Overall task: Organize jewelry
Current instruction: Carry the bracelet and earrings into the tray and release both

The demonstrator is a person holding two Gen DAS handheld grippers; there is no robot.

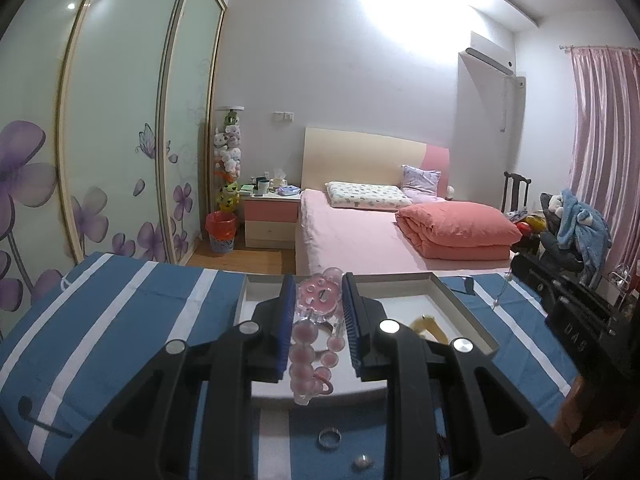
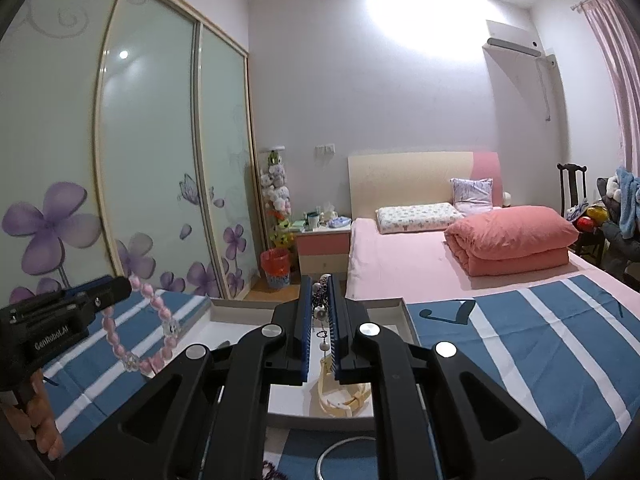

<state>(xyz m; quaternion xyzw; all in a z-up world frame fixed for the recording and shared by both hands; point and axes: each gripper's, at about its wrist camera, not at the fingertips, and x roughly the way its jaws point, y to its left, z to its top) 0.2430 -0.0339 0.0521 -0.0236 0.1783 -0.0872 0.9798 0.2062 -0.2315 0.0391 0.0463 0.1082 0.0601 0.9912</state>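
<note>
The left gripper (image 1: 318,304) is closed on a pink bead bracelet (image 1: 308,356), which hangs in a loop between the blue pads above the near half of the tray (image 1: 460,300). The right gripper (image 2: 320,300) has its fingers nearly together, pinching a dark beaded chain (image 2: 322,320) with pale beads that dangles over the tray. A cream-yellow band (image 2: 340,396) lies inside the tray, directly under the chain. The tray rests on a blue-and-white striped cloth (image 1: 120,312). On the cloth, on the near side of the tray, lie a silver ring (image 1: 329,437) and a small round stud (image 1: 362,461). A large metal hoop (image 2: 340,456) lies on the cloth near the tray's front edge.
</note>
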